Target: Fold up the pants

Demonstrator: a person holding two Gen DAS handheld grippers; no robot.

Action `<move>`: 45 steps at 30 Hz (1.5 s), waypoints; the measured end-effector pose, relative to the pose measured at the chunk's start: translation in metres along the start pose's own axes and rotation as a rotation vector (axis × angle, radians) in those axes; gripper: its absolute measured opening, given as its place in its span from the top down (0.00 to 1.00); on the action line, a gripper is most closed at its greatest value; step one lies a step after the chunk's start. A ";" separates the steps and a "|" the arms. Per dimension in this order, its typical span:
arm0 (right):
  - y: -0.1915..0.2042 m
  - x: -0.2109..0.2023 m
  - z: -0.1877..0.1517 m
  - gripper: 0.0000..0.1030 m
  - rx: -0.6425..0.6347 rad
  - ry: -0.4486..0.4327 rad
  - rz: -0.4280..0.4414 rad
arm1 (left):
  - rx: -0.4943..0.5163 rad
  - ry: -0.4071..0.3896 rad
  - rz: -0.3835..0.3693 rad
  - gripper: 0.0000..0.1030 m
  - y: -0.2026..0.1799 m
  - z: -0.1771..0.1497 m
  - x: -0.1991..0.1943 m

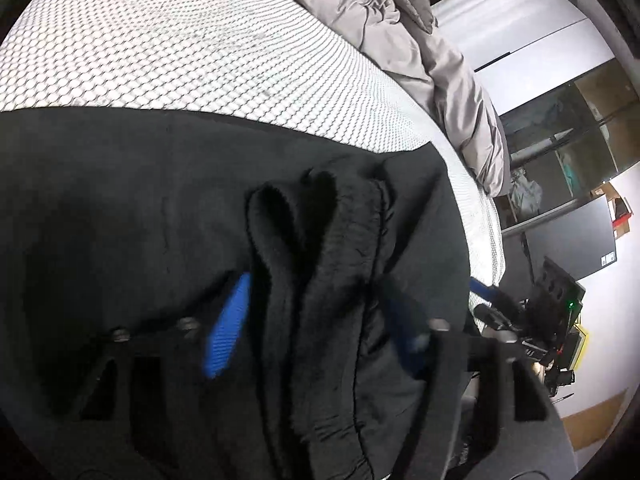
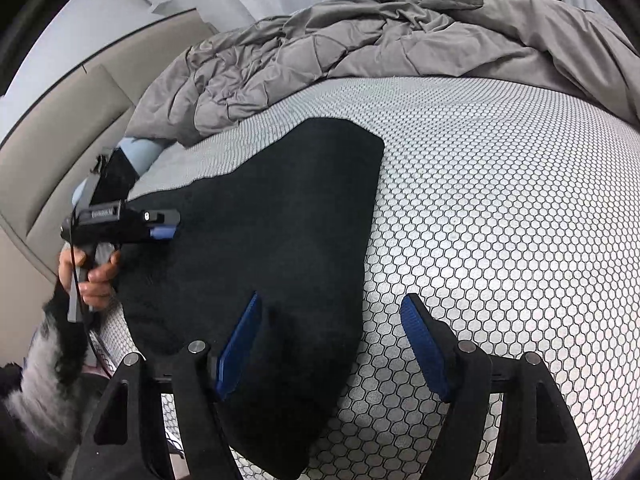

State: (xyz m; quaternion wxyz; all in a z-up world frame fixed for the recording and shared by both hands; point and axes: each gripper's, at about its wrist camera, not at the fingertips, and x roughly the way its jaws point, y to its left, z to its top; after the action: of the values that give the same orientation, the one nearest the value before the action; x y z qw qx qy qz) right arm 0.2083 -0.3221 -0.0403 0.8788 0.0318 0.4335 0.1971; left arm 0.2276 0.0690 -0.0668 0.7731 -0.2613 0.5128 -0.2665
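The black pants (image 2: 272, 236) lie folded flat on the white honeycomb mattress (image 2: 500, 220). In the left wrist view my left gripper (image 1: 316, 292) has its blue pads (image 1: 228, 328) closed around a bunched, fuzzy-lined fold of the pants (image 1: 320, 264), lifted a little off the flat part. The left gripper also shows in the right wrist view (image 2: 160, 226) at the pants' left edge, held by a hand. My right gripper (image 2: 332, 316) is open, its left pad (image 2: 240, 344) over the pants' near corner and its right pad over bare mattress, holding nothing.
A rumpled grey duvet (image 2: 360, 40) is heaped along the far side of the bed. Past the bed's edge in the left wrist view stand dark shelving (image 1: 568, 152), a black monitor (image 1: 572, 240) and cluttered gear.
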 end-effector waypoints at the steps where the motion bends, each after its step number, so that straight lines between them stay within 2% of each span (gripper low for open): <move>1: 0.000 0.003 0.001 0.29 -0.004 0.007 -0.005 | 0.005 -0.005 0.008 0.65 -0.001 0.000 0.003; 4: -0.001 0.012 0.002 0.29 0.002 0.027 -0.013 | 0.037 -0.050 0.046 0.81 -0.009 -0.003 0.001; 7: 0.001 0.018 0.005 0.29 0.007 0.027 -0.014 | 0.046 -0.115 0.053 0.89 -0.021 -0.009 -0.013; 12: 0.004 0.016 0.007 0.29 0.011 0.000 -0.007 | 0.092 -0.275 0.103 0.90 -0.043 -0.012 -0.063; 15: 0.000 0.006 -0.001 0.29 0.007 -0.008 -0.007 | 0.074 -0.288 0.211 0.88 -0.026 -0.014 -0.075; 17: -0.003 0.006 -0.004 0.29 0.003 0.003 -0.019 | 0.030 -0.232 0.325 0.80 -0.005 -0.011 -0.057; 18: -0.004 0.007 -0.004 0.29 0.005 0.011 -0.021 | 0.013 -0.222 0.345 0.76 0.001 -0.011 -0.051; 19: -0.005 0.008 -0.004 0.29 0.007 0.018 -0.021 | -0.020 -0.218 0.346 0.67 0.009 -0.010 -0.050; 21: -0.007 0.006 -0.006 0.29 0.014 0.027 -0.020 | -0.055 -0.229 0.323 0.67 0.009 -0.010 -0.057; 22: -0.007 0.005 -0.007 0.29 0.015 0.029 -0.013 | -0.061 -0.240 0.336 0.67 0.006 -0.012 -0.063; 24: -0.009 -0.001 -0.012 0.29 0.013 0.036 0.030 | -0.035 -0.301 0.383 0.64 -0.006 -0.019 -0.079; 27: -0.003 -0.003 -0.021 0.29 -0.023 0.071 0.102 | 0.017 -0.384 0.401 0.48 -0.034 -0.035 -0.096; 29: 0.001 -0.003 -0.029 0.29 -0.041 0.102 0.146 | 0.066 -0.416 0.401 0.31 -0.058 -0.050 -0.101; 31: 0.003 -0.004 -0.037 0.29 -0.035 0.099 0.168 | 0.106 -0.448 0.379 0.25 -0.086 -0.063 -0.098; 33: 0.001 -0.004 -0.044 0.31 0.007 0.104 0.203 | 0.150 -0.424 0.316 0.22 -0.110 -0.074 -0.077; 35: 0.000 -0.003 -0.050 0.38 0.047 0.111 0.242 | 0.252 -0.307 0.246 0.22 -0.145 -0.079 -0.028; 37: 0.002 -0.003 -0.055 0.43 0.046 0.119 0.250 | 0.320 -0.223 0.219 0.22 -0.170 -0.084 0.013; 39: 0.005 -0.004 -0.058 0.45 0.050 0.109 0.250 | 0.363 -0.139 0.229 0.22 -0.188 -0.085 0.050; 42: 0.005 -0.005 -0.061 0.55 0.094 0.098 0.255 | 0.347 -0.051 0.256 0.23 -0.199 -0.078 0.089; 43: 0.007 -0.005 -0.061 0.59 0.095 0.096 0.255 | 0.350 -0.034 0.286 0.23 -0.201 -0.076 0.098; 45: 0.012 -0.003 -0.059 0.73 0.076 0.090 0.221 | 0.351 -0.026 0.332 0.23 -0.202 -0.069 0.113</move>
State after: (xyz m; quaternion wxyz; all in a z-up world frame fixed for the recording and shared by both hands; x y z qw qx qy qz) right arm 0.1573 -0.3186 -0.0719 0.8297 0.1037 0.4732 0.2774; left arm 0.1714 -0.1632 -0.0274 0.8465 -0.0386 0.4845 -0.2174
